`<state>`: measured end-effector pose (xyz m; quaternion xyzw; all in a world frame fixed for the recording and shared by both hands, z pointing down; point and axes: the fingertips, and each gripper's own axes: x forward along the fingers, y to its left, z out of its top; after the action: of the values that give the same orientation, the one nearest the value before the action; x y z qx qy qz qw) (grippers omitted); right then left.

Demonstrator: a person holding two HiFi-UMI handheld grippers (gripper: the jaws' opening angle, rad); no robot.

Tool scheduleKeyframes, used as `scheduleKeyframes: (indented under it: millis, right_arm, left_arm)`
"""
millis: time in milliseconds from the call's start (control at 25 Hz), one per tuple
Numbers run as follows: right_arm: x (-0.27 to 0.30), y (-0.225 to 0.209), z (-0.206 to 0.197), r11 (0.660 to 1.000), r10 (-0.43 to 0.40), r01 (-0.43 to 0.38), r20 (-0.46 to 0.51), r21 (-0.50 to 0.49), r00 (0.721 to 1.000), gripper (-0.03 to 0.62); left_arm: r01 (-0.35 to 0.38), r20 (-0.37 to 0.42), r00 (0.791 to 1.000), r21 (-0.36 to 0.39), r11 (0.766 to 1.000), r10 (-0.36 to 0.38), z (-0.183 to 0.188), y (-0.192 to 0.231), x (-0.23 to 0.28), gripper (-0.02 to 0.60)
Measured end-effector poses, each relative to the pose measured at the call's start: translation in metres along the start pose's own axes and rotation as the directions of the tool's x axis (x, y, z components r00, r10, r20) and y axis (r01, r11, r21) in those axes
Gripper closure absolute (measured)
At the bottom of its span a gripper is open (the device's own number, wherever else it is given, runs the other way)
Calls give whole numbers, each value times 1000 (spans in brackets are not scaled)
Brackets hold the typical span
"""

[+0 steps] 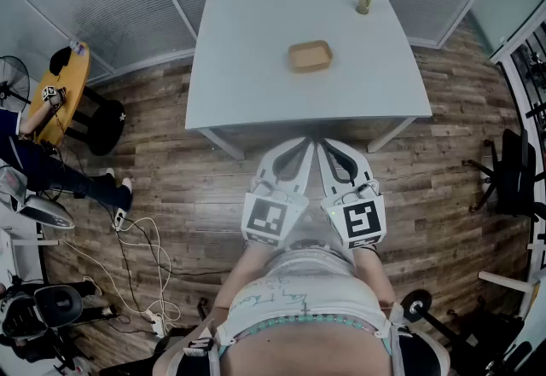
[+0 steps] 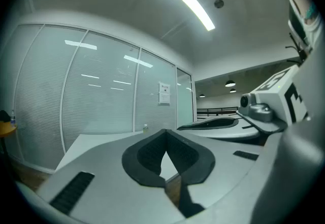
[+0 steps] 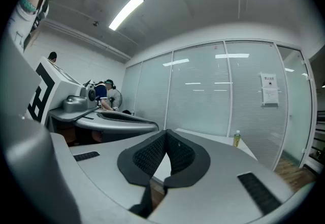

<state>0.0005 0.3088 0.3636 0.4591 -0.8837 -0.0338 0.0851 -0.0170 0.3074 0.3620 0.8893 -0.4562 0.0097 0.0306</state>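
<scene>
The left tongs (image 1: 299, 145) and right tongs (image 1: 327, 145) are closed, holding nothing. They hang near the white rectangular table (image 1: 256, 67).

Left gripper (image 1: 304, 142) and right gripper (image 1: 322, 142), held side by side close before the person's torso, both pointing forward, their tips converging until nearly touching each other. The jaws of each gripper are closed, the pads meeting at the tips with nothing between them. The marker cube of each, left (image 1: 273, 219) and right (image 1: 362, 222), faces upward.
</scene>
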Motion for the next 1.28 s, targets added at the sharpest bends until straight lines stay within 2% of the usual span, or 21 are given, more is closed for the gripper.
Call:
scheduleKeyframes:
  millis: [160, 400, 720, 920, 1120, 1280]
  right_arm:
    - [-7, -3, 0, 1000, -9, 9, 8, 4, 1000, 600]
    - [-15, -10, 5, 999, -22, 20, 81, 30, 996, 600]
    - [-6, -19, -3, 997, -40, 35, 80, 65, 996, 600]
    - [22, -27, -8, 996, -53, 49, 54, 74, 997, 600]
    - [58, -49, -7, 993, -103, 99, 50, 66, 993, 600]
    - [93, -79, 1, 986, -160, 157, 40, 54, 986, 600]
  left_arm:
    - [-4, 0, 1000, 12, 1000, 4, -2, -6, -2, 584]
    - [-3, 12, 1000, -3, 1000, 3, -1, -10, 0, 584]
    - [11, 3, 1000, -54, 998, -11, -7, -3, 7, 584]
    - [32, 3, 999, -94, 995, -32, -14, 21, 23, 584]
    - [100, 26, 995, -103, 990, -98, -6, 50, 66, 584]
    - [171, 41, 985, -72, 983, -168, 9, 73, 106, 584]
